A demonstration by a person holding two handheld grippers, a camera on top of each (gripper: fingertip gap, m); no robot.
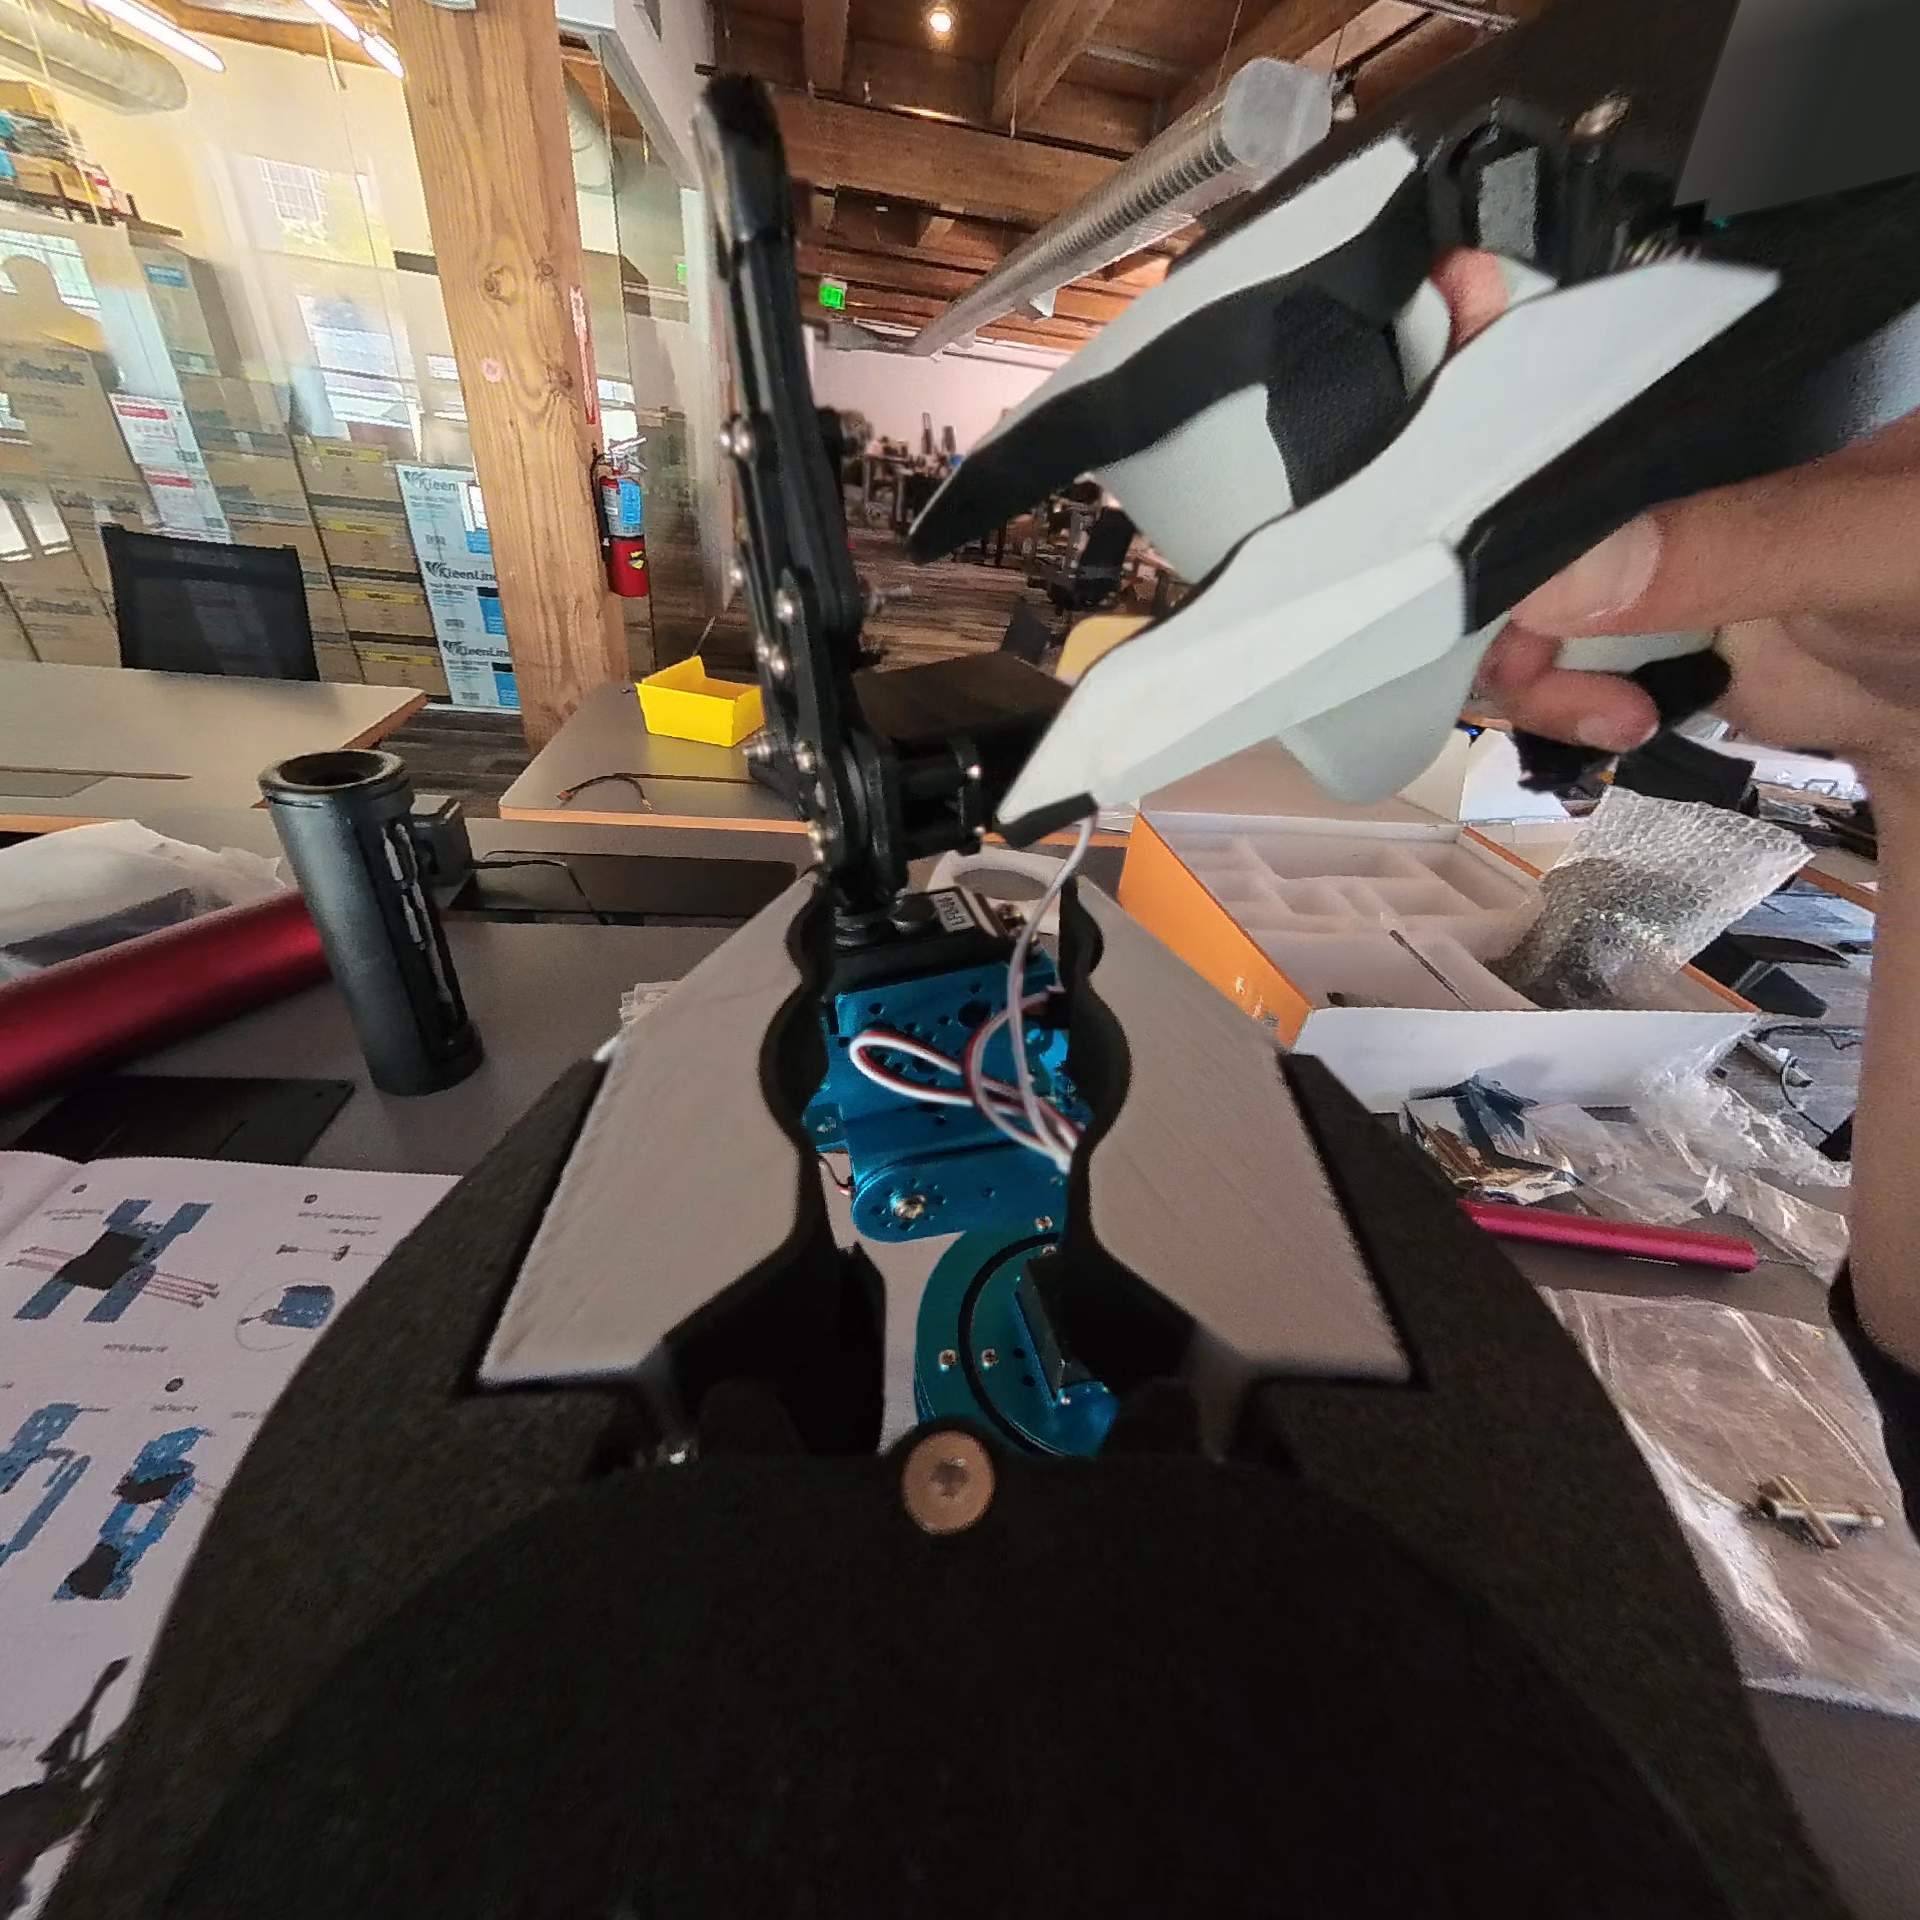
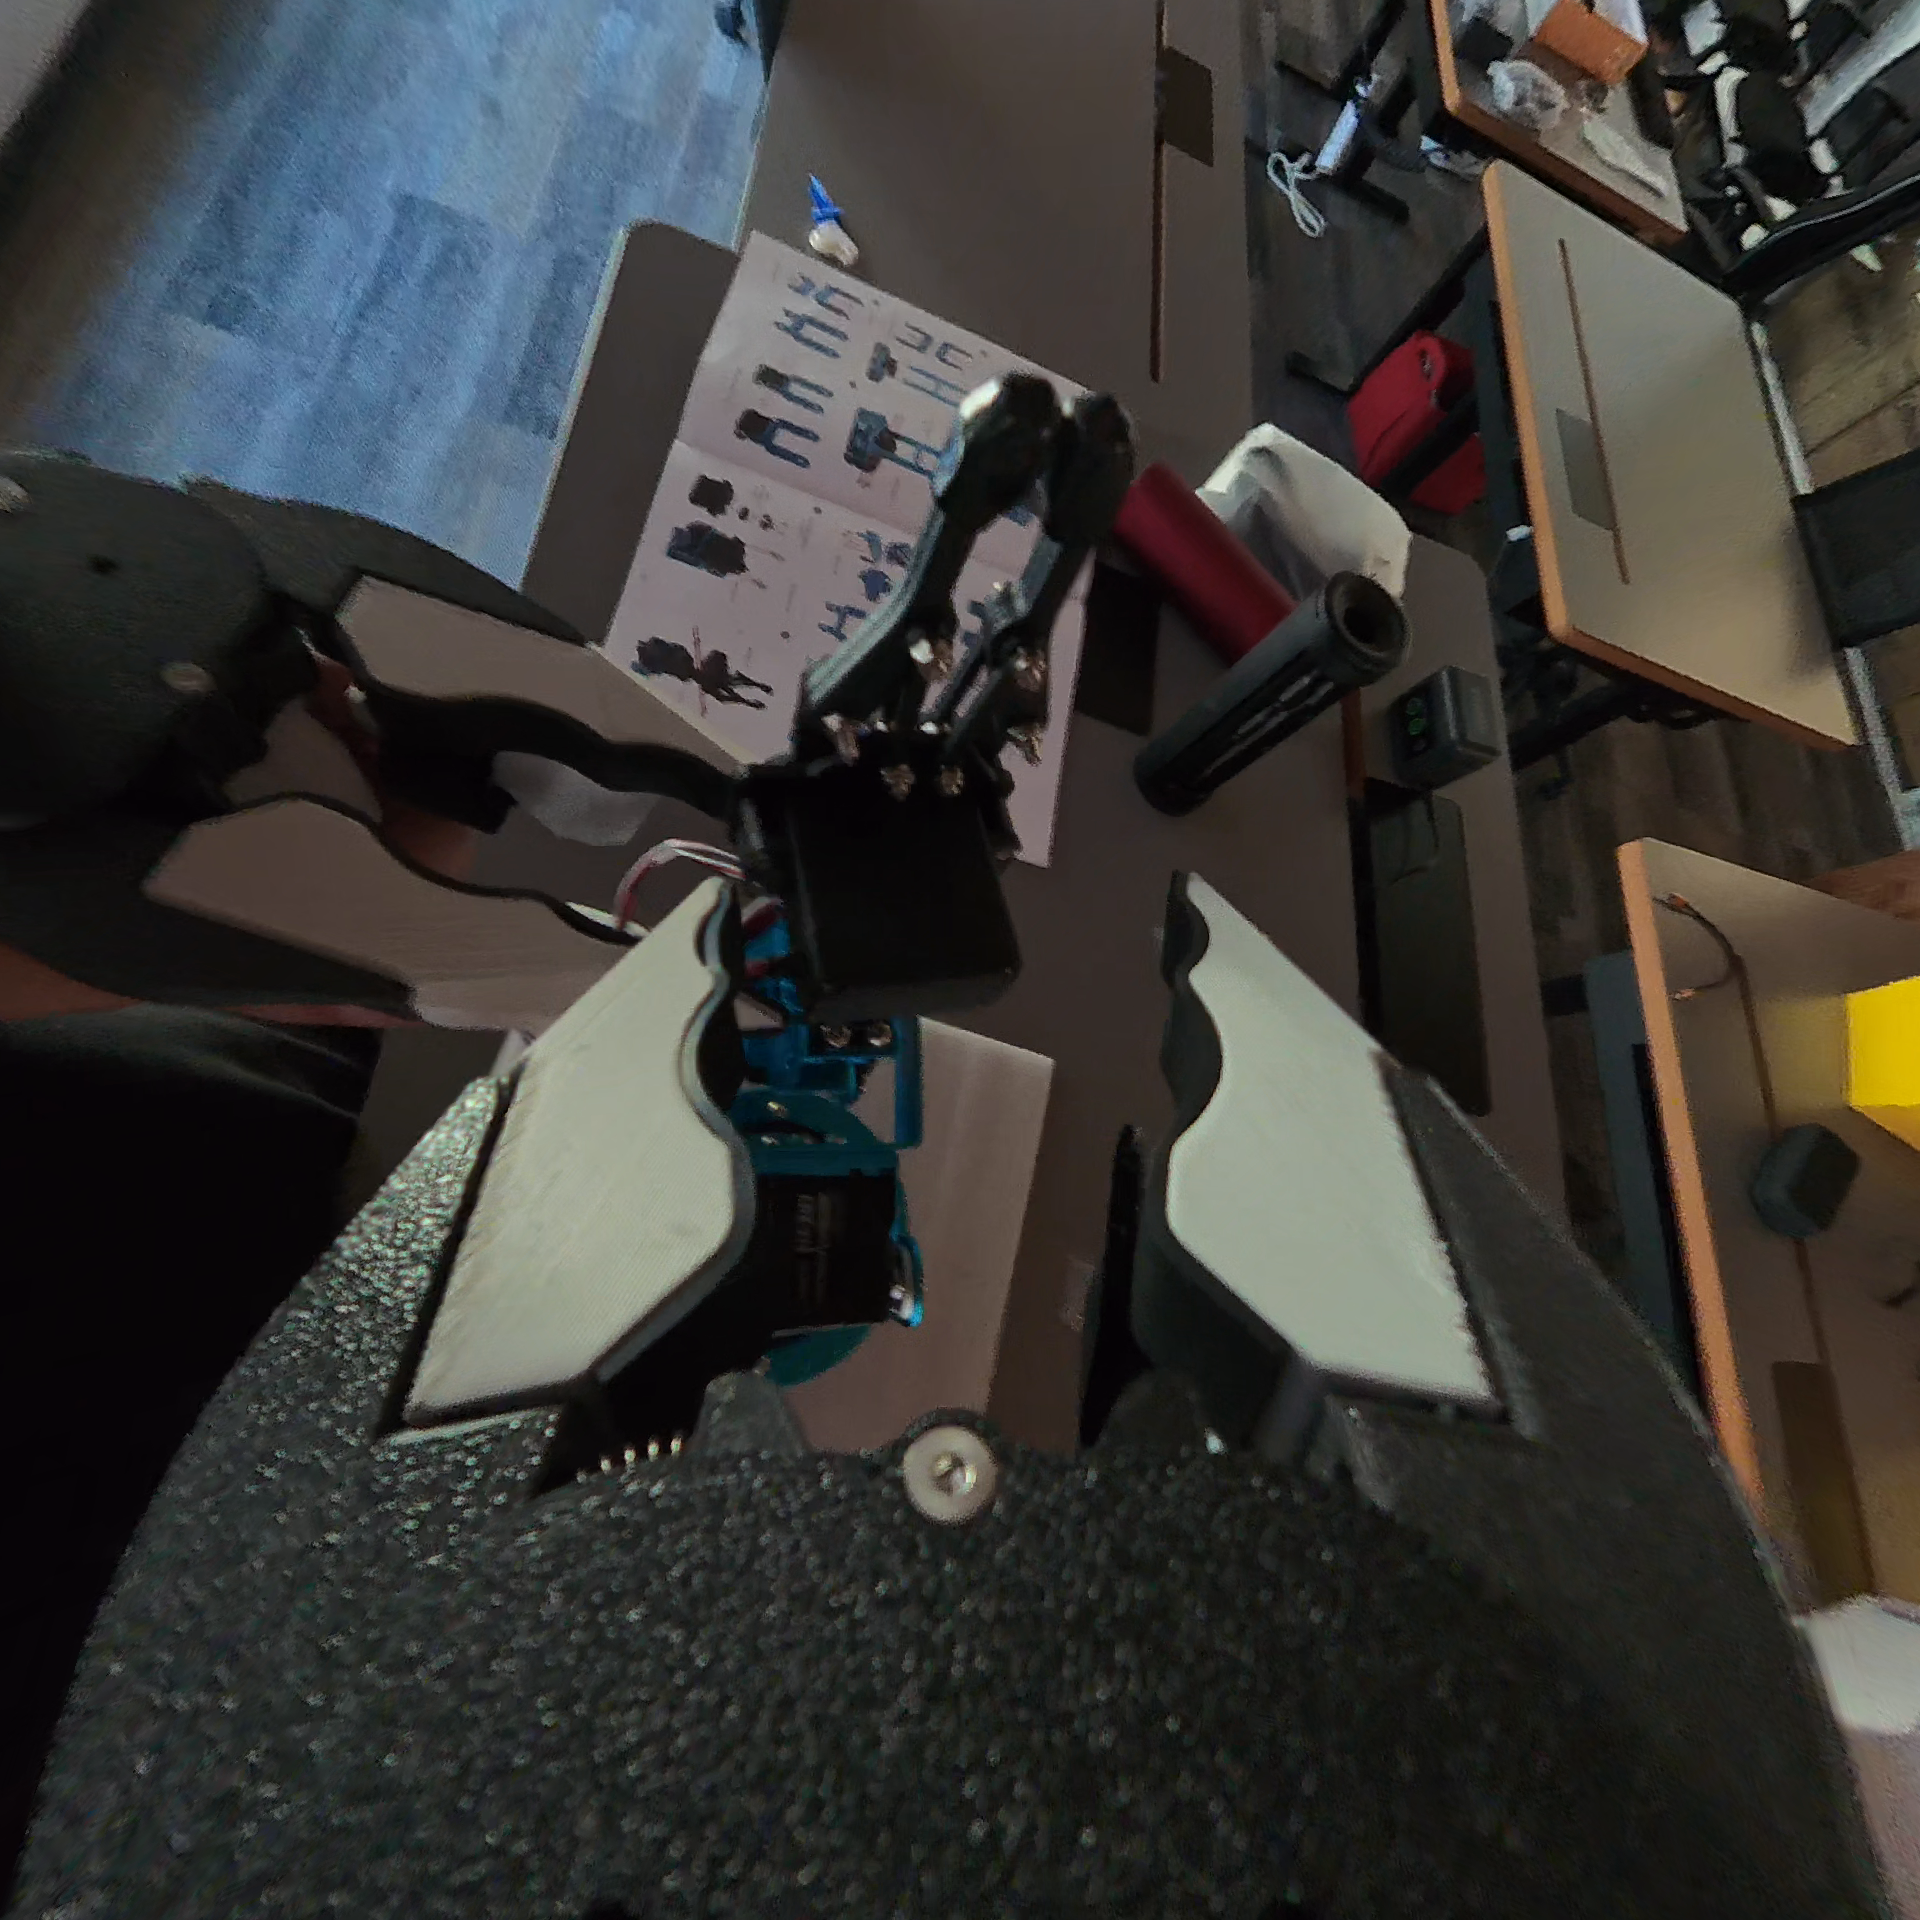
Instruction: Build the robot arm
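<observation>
A small robot arm stands on the grey table: blue metal brackets [image 1: 935,1049], a round blue base [image 1: 987,1340], a black claw [image 1: 769,416] pointing up, and white, red and black wires [image 1: 997,1081]. My left gripper [image 1: 940,914] is shut on the blue bracket below the black servo; it also shows at the left of the right wrist view [image 2: 686,857]. My right gripper [image 2: 945,904] is open, its fingers astride the black servo [image 2: 894,894] without touching it. In the left wrist view it [image 1: 966,681] comes from the upper right, its lower tip next to the wires.
An instruction sheet [image 1: 156,1299] lies at the left. A black cylinder [image 1: 374,914] and a red tube [image 1: 135,997] are behind it. An orange-edged box with a white tray [image 1: 1351,904], bubble wrap [image 1: 1652,883], plastic bags [image 1: 1662,1143] and a red pen-like tool [image 1: 1610,1242] crowd the right. A yellow bin [image 1: 696,707] sits behind. Tip to tip, the grippers are about 4 cm apart. The round blue base [image 1: 987,1340] is about 20 cm from my left fingertips.
</observation>
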